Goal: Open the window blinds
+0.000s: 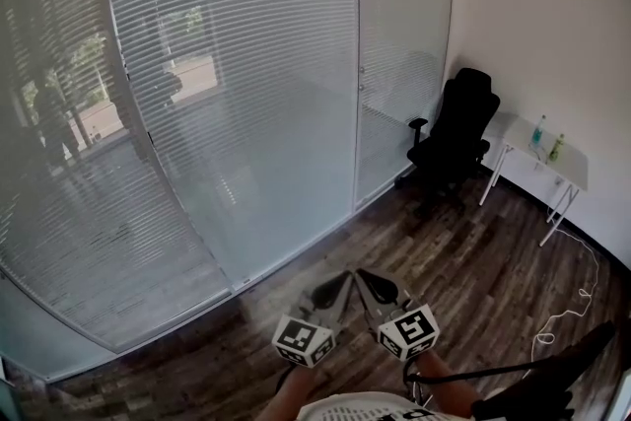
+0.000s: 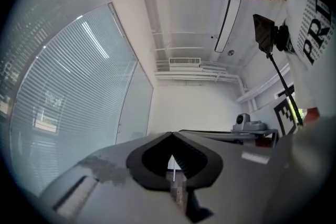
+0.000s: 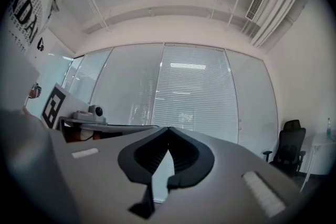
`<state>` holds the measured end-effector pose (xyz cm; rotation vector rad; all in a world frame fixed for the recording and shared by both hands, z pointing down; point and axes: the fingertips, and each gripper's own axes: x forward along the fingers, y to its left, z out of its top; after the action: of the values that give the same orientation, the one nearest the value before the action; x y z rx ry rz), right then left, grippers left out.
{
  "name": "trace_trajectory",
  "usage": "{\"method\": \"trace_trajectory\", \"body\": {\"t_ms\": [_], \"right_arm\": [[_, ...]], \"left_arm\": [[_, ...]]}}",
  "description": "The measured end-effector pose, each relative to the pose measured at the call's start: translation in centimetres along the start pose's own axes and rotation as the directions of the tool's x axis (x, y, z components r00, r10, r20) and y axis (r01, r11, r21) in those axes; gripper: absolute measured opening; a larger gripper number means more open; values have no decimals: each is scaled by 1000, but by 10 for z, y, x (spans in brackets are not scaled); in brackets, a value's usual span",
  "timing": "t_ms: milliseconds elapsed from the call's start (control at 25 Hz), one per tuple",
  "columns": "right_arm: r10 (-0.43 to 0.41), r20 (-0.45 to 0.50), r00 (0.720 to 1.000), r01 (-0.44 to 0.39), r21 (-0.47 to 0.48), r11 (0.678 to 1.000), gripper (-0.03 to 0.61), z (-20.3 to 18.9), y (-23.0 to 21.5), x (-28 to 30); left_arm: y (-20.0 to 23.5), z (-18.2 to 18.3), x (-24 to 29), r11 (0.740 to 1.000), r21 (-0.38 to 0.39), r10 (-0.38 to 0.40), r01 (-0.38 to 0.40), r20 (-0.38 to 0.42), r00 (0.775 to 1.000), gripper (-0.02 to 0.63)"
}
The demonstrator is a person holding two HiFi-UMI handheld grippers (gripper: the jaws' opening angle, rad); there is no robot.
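Window blinds (image 1: 237, 94) are being seen lowered just left of the office chair (image 1: 455, 128), while the left gripper (image 2: 171, 134) and right gripper (image 3: 168, 128) are being held side by side well apart from that chair, both pairs of jaws being squeezed totally together on nothing.

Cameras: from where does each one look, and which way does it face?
Head view: on the head, looking down at blinds, left gripper, right gripper.
Left gripper view: on that gripper, facing white wall; shirt at right.
Right gripper view: on that gripper, facing blinds; shirt upper left.
Head and right gripper views share the chair.
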<state>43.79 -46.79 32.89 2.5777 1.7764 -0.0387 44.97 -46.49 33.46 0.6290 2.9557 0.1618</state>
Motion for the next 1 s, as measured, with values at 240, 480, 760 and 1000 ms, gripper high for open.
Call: {"method": "trace_trajectory", "body": {"t_ms": [240, 480, 760, 1000], "right_arm": [[-15, -5, 1000, 15, 58, 998, 8, -6, 5, -6], [-15, -16, 1000, 16, 34, 999, 8, -11, 0, -9], [-5, -6, 1000, 6, 51, 999, 8, -23, -20, 0], [15, -5, 1000, -15, 59, 998, 8, -25, -58, 17]], "left_arm": [[-6, -5, -6, 1000, 9, -18, 18, -21, 1000, -8], [-7, -12, -2, 1000, -6, -8, 8, -25, 1000, -8], [4, -30, 18, 1000, -4, 14, -14, -47, 999, -8], [16, -33, 54, 999, 13, 34, -33, -49, 998, -8]]}}
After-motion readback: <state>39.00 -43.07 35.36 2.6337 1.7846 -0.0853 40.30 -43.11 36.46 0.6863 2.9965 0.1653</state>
